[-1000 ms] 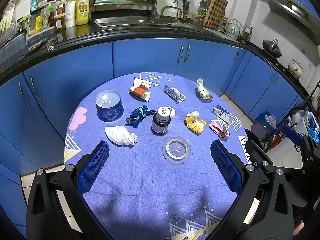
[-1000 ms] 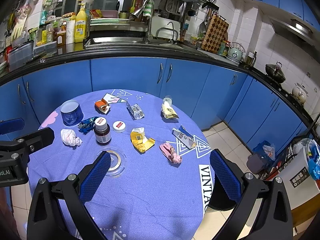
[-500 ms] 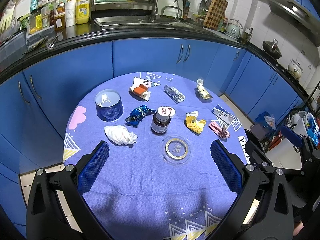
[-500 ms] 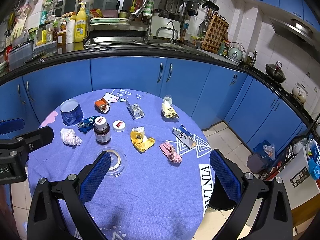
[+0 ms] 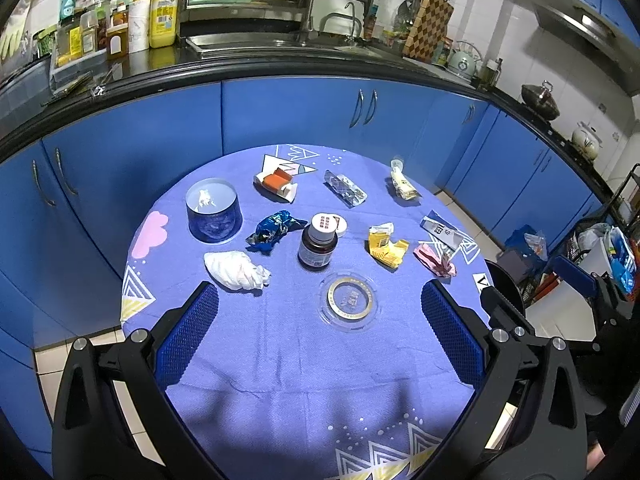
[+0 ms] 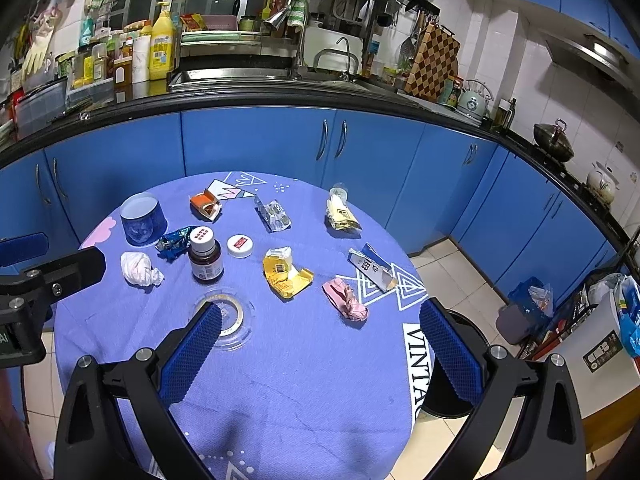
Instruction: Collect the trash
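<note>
You are at the start: both the left tongs point(image 5: 320, 328) and right tongs point(image 6: 318, 342) hang wide open and empty above the worktop point(image 5: 304, 376), where wrappers lie scattered. I'd judge the white tissue wad point(image 5: 236, 271), near your left tongs, the easiest first pick.

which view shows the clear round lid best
The left wrist view: the clear lid lies whole and unblocked on the cloth between the open fingers. In the right wrist view it is partly hidden behind the right gripper's left finger.
</note>
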